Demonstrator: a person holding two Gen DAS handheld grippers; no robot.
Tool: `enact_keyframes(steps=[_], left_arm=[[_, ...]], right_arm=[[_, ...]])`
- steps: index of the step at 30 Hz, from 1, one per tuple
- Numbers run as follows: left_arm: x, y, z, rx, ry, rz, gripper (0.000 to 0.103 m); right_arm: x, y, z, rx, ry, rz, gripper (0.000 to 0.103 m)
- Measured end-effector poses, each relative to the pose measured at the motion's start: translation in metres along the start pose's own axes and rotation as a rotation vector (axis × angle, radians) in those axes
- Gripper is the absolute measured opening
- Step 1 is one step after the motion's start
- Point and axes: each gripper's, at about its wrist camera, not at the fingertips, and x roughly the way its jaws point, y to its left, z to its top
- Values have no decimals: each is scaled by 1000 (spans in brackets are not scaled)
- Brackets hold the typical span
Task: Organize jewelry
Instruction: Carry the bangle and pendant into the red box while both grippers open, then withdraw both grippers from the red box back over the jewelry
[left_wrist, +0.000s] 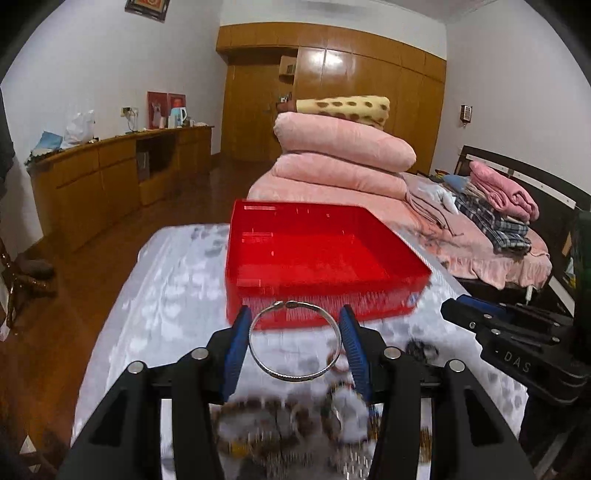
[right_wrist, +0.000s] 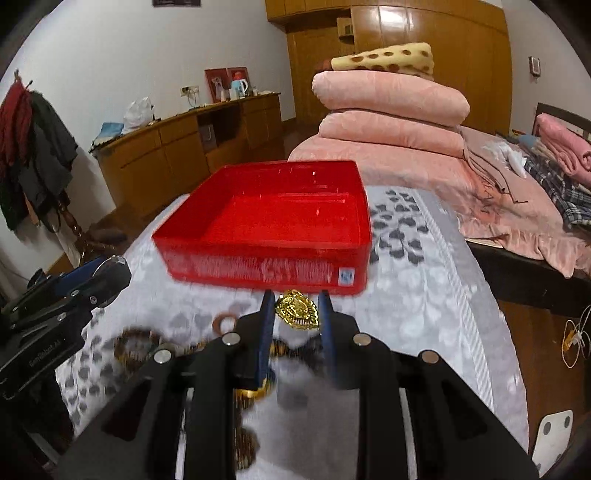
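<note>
A red plastic tray (left_wrist: 236, 258) stands on the table with the grey-patterned white cloth (left_wrist: 166, 280); it also shows in the right wrist view (right_wrist: 258, 269). My left gripper (left_wrist: 295, 317) is shut on a silver bangle (left_wrist: 258, 354), held above the cloth just short of the tray's near wall. My right gripper (right_wrist: 295, 299) is shut on a gold ornate pendant (right_wrist: 297, 310), also just short of the tray. The tray looks empty. Loose blurred jewelry (left_wrist: 280, 417) lies on the cloth beneath the grippers, among it a brown bead bracelet (right_wrist: 135, 349) and a copper ring (right_wrist: 224, 322).
The right gripper's body (left_wrist: 517, 339) is at the right in the left view; the left gripper's body (right_wrist: 55, 306) is at the left in the right view. A bed with stacked pink quilts (left_wrist: 343, 155) lies behind the table. A wooden sideboard (left_wrist: 110, 177) lines the left wall.
</note>
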Motion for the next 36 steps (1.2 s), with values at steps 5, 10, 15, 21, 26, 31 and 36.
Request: enact_keyframes(steps=[5,10,15,21,26,31,36], left_arm=[[24,0,25,-11,2,9,48],[47,-2,43,-12,10,18,48],[75,-1,57,-25,29,15,49],[105,-2,67,-31,67,7,48],[121,0,66,-26,98,5,49],[129,4,65,-37,120,-5,59],[117,5,70,-41,91,-12,64]], right_arm=[[16,-3,27,31,-18,12,22],[33,-5,44,51,-13,18,22],[52,-7,59,65,3,17,22],[78,-9,71,77,36,23,22],[90,-9,74,73,50,22,24],[94,-10,73,68,43,7,39],[85,-16,73,93,16,25,39]])
